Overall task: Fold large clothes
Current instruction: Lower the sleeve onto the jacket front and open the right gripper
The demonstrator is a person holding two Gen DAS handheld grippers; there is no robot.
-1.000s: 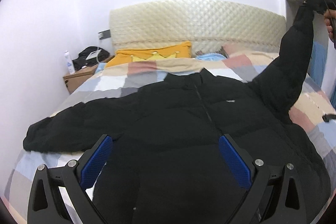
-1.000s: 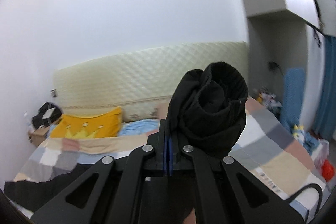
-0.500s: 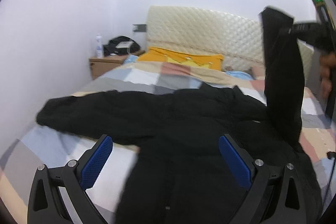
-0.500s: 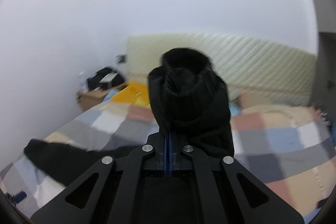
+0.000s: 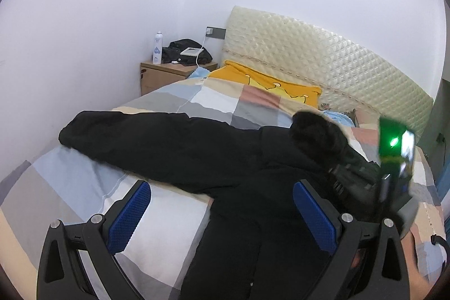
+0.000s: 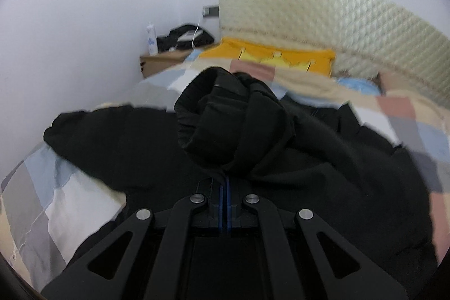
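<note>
Black padded jacket (image 5: 242,187) lies spread across the bed, lower centre of frame; one sleeve (image 5: 135,139) extends left, the other cuff (image 6: 225,125) bunched, raised centre-frame.

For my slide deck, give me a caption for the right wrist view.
Right gripper shut on the cuff of the black puffer jacket's sleeve, over the checked bedspread.

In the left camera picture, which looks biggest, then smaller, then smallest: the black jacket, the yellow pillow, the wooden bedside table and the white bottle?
1. black jacket, by far the biggest
2. yellow pillow
3. wooden bedside table, looks near the pillow's size, so that order is unsure
4. white bottle, smallest

The jacket lies nearest the camera, which enlarges it.
</note>
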